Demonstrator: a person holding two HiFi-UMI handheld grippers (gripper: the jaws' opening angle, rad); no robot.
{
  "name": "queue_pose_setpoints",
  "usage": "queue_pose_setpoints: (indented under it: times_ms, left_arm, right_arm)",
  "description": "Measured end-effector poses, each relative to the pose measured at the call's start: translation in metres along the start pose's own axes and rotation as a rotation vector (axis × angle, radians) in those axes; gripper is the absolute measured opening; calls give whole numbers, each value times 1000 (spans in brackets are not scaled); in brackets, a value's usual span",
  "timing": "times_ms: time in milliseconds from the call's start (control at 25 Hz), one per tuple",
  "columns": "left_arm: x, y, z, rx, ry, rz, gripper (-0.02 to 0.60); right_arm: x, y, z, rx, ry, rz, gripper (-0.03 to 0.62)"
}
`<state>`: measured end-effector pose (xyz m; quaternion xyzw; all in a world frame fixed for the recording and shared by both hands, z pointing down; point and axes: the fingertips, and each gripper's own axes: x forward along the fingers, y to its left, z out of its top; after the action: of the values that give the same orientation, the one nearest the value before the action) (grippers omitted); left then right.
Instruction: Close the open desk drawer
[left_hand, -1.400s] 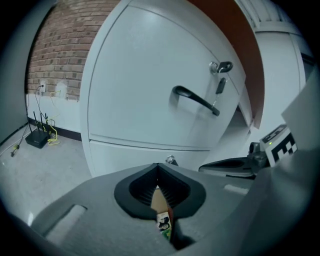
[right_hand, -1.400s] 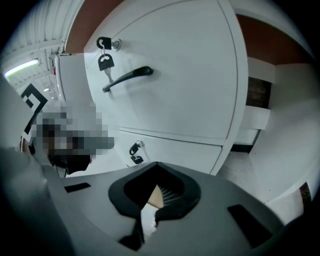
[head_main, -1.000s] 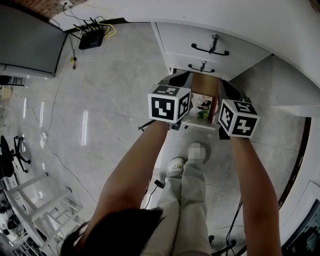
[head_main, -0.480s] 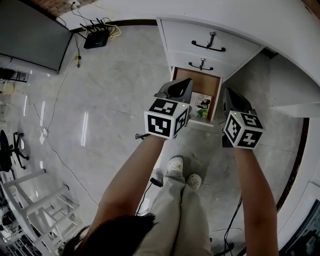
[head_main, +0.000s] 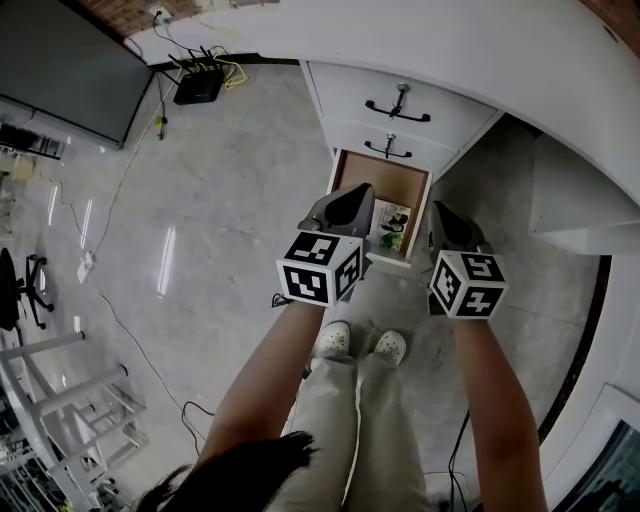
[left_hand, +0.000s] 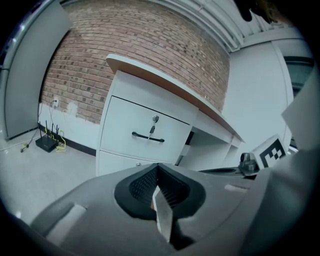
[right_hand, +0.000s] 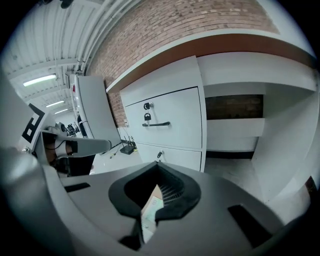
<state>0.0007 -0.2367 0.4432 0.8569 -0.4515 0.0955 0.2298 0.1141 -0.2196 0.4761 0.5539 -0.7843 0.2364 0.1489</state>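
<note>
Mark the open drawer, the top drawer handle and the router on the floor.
open drawer (head_main: 385, 178), head view, bare wooden bottom.
top drawer handle (head_main: 416, 117), head view, on the black bar.
router (head_main: 197, 89), head view, its black body.

- The desk (head_main: 520, 60) stands at the far side, with its stack of drawers at its left end.
- The open drawer (head_main: 388, 186) is the lowest; two shut drawers (head_main: 400, 118) sit above it.
- Packets (head_main: 392, 221) lie in the drawer's near end.
- The left gripper (head_main: 346, 206) hangs over the drawer's left wall; the right gripper (head_main: 446, 226) is just right of the drawer.
- The person's shoes (head_main: 331, 338) stand on the floor just near of the drawer front.
- A router (head_main: 198, 88) lies on the floor far left, by the wall.
</note>
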Motion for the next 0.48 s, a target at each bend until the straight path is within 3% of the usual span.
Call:
queue_pose_setpoints:
  times_ms: [480]
  left_arm:
    - [12, -6, -31, -6, -28, -12, 6]
  right_arm:
    - [13, -7, -18, -48, -22, 60, 9]
